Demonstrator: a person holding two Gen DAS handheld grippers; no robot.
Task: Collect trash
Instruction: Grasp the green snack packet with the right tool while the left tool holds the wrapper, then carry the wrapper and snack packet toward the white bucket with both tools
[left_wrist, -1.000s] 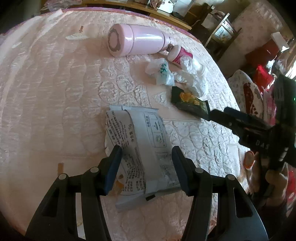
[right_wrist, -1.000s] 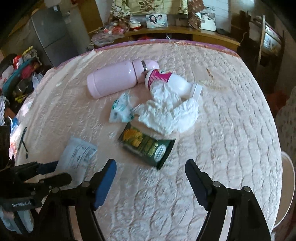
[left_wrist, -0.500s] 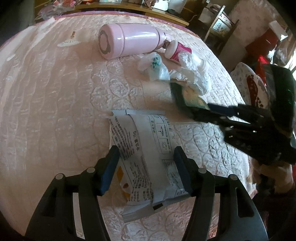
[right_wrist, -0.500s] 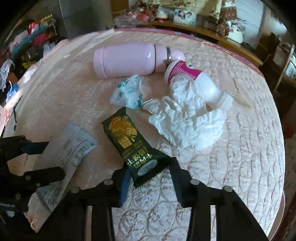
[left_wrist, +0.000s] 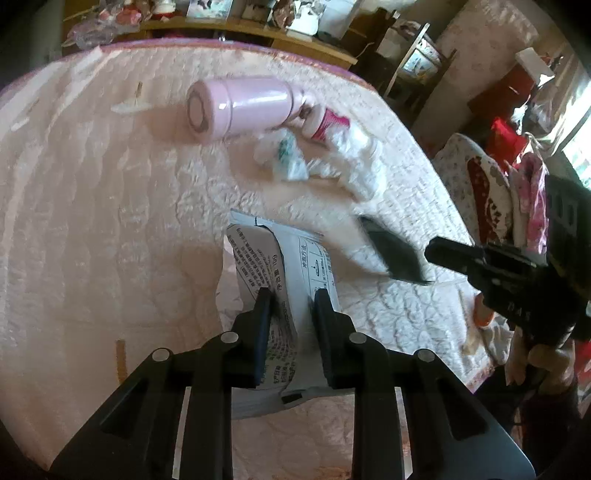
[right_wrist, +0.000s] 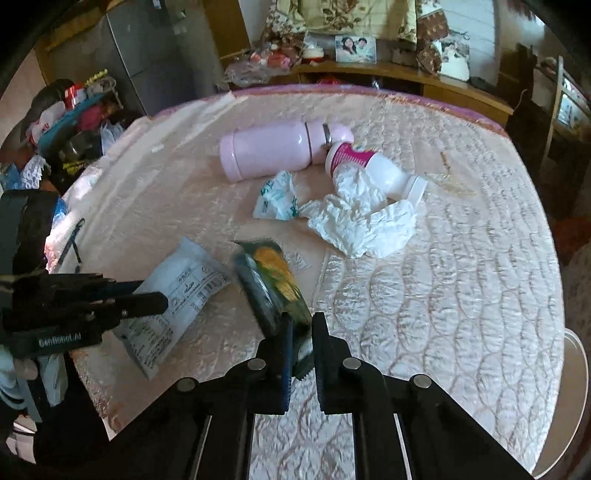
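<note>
Both hands are on wrappers right now. The left gripper (left_wrist: 290, 295) has its jaws closing on the white printed sachet (left_wrist: 266, 266), which bunches up between them at its near end while the rest lies on the pink quilted tabletop (left_wrist: 92, 221). The right gripper (right_wrist: 301, 325) is clamped all the way down on the end of the green snack wrapper (right_wrist: 273, 277), which looks raised off the cloth.

Handling-wise, I'd guess both are featherweight, crinkly film: floppy, a bit slick, nothing to break. An edge pinch like this should do, but a shallow bite could slip.

The right wrist view shows the wrapper's yellow print and the crumpled tissue (right_wrist: 364, 225), small plastic bag (right_wrist: 277, 197), pink thermos (right_wrist: 277, 149) and white bottle (right_wrist: 373, 168) clearly. In the left wrist view the wrapper is just a dark blur, but you can read how the sachet buckles.
</note>
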